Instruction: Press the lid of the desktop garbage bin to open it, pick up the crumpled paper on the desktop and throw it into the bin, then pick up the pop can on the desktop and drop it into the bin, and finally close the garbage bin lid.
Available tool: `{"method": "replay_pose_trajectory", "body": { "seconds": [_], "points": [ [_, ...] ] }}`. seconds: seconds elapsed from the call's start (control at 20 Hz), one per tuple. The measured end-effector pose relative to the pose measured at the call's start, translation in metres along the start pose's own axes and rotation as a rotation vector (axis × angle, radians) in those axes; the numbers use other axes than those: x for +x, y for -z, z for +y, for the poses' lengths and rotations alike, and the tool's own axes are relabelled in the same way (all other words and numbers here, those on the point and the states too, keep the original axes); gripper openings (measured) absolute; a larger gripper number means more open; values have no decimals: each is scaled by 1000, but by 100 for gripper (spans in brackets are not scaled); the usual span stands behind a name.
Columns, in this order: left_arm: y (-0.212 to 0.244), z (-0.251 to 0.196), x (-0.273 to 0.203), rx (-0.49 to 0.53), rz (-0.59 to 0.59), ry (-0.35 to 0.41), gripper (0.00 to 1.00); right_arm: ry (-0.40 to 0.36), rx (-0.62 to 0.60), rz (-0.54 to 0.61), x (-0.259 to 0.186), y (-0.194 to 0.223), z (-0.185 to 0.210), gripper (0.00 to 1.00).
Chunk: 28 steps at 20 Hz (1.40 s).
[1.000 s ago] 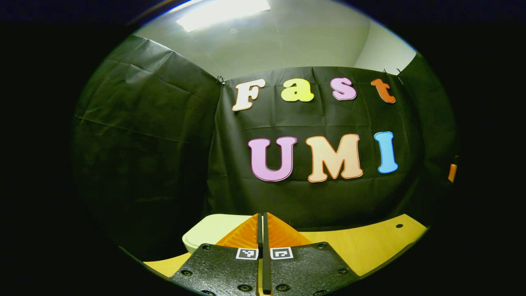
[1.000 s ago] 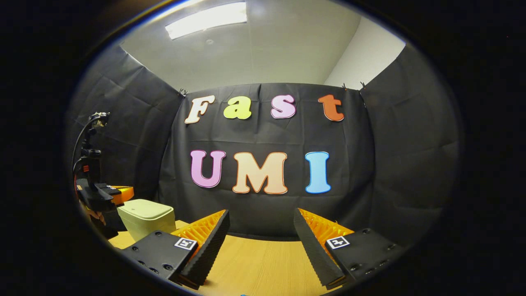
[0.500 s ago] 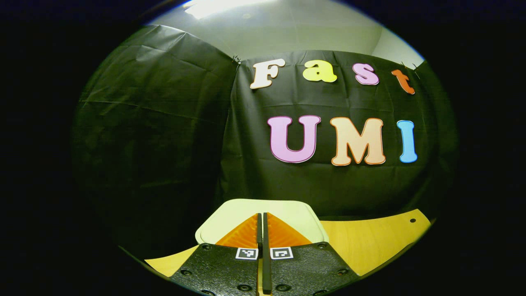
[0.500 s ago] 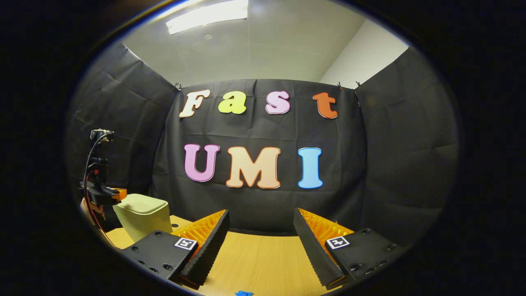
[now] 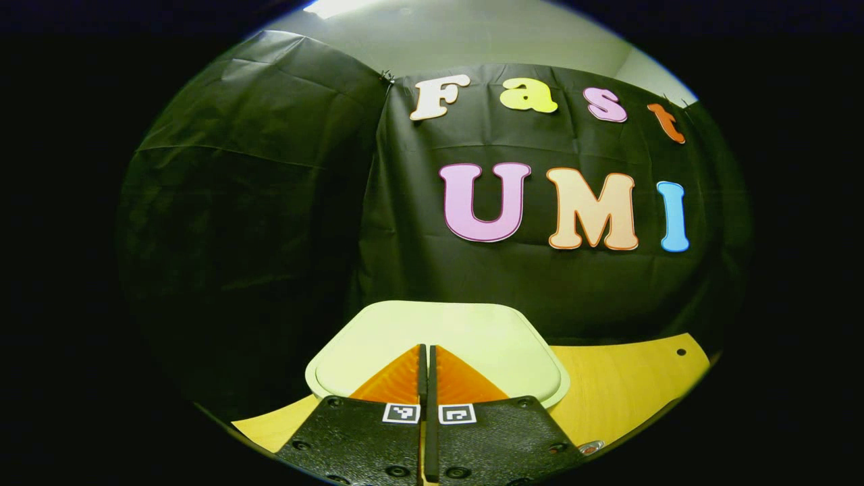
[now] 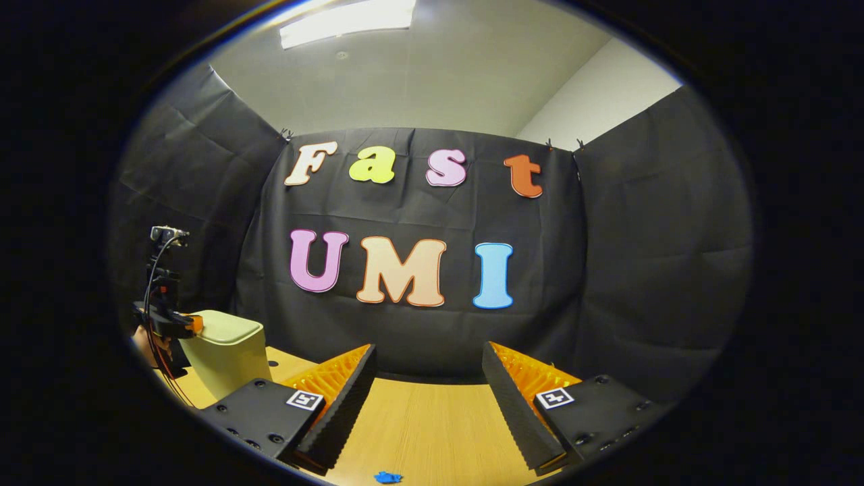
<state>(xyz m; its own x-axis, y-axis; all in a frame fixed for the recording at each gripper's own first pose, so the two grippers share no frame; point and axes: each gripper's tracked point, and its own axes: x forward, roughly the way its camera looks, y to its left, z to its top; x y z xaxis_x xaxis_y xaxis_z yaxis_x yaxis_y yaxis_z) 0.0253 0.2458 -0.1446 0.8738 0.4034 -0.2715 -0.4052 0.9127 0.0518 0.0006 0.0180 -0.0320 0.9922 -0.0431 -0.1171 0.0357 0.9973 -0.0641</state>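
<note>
The left gripper (image 5: 426, 349) has its fingers pressed together with nothing between them, which suits the step in hand: a single blunt tip is what a push-to-open lid wants, and a spread pair would serve no purpose here. In the left gripper view that tip sits over the near middle of the pale green lid (image 5: 439, 331) of the desktop garbage bin (image 5: 324, 388), the lid lying flat and closed; whether the fingers already touch it I cannot tell, though they look very close. The lid is a rounded rectangle whose long axis runs left to right across that view, its top face pointing up, so a downward press near the front edge seems the likely way to spring it. In the right gripper view the same bin (image 6: 219, 354) stands upright at the far left of the wooden worktop (image 6: 432, 432), close to the black cloth wall, with the left gripper (image 6: 181, 325) reaching over its top from the left and a hand (image 6: 143, 341) behind it. The right gripper (image 6: 428, 368) waits with its fingers spread wide and empty, low over the bare middle of the worktop, well apart from the bin; I judge it is held ready for the pick-ups to come. A small blue scrap (image 6: 387, 477) lies on the worktop at the near edge of that view, too small to identify. A small round thing (image 5: 590, 447) shows at the near right of the left gripper view; what it is cannot be told.
</note>
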Motion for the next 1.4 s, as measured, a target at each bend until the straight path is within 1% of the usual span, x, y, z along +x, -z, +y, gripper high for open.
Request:
{"method": "replay_pose_trajectory", "body": {
  "seconds": [0.05, 0.15, 0.25, 0.4, 0.55, 0.65, 0.7, 0.8, 0.85, 0.9, 1.0, 1.05, 1.1, 1.3, 1.35, 1.4],
  "points": [
    [0, 0, -2, 2, -16, -2, 0, 0, 2, -3, -1, -1, 0, 100],
    [-1, -1, -4, 2, -50, 1, 0, -3, 9, -5, -2, -1, 1, 98],
    [6, -3, -2, 24, -43, 12, 0, -2, 16, -1, -2, 1, 0, 98],
    [3, -2, -4, 43, -48, 24, 0, 4, 37, -1, -4, 1, -6, 98],
    [-8, -3, -4, 32, -80, 28, 0, 5, 55, -6, -4, 1, -10, 98],
    [-9, -6, -6, 26, -77, 33, 0, 6, 49, -10, -3, 0, -12, 98],
    [-15, -8, -8, 22, -94, 37, 0, 6, 45, -12, -4, -1, -12, 100],
    [-33, -20, -16, 24, -136, 67, 0, 2, 40, -12, -5, 0, -12, 100],
    [-39, -23, -21, 31, -155, 88, 2, 0, 38, -12, -4, 0, -13, 96],
    [-48, -30, -25, 34, -170, 111, 5, -2, 37, -13, -3, 0, -13, 98],
    [-66, -47, -29, 20, -197, 155, 19, -6, 39, -16, -3, 1, -13, 98],
    [-77, -52, -35, 10, -217, 174, 21, -8, 42, -17, -1, 0, -13, 100],
    [-88, -60, -42, 0, -239, 202, 23, -11, 45, -18, -1, 0, -13, 98],
    [-116, -95, -74, -17, -301, 320, 60, -24, 50, -23, 5, 1, -13, 98],
    [-123, -103, -84, -22, -317, 343, 71, -29, 54, -21, 7, 1, -12, 98],
    [-129, -112, -93, -28, -330, 372, 72, -36, 58, -18, 10, 3, -10, 98]
  ]
}}
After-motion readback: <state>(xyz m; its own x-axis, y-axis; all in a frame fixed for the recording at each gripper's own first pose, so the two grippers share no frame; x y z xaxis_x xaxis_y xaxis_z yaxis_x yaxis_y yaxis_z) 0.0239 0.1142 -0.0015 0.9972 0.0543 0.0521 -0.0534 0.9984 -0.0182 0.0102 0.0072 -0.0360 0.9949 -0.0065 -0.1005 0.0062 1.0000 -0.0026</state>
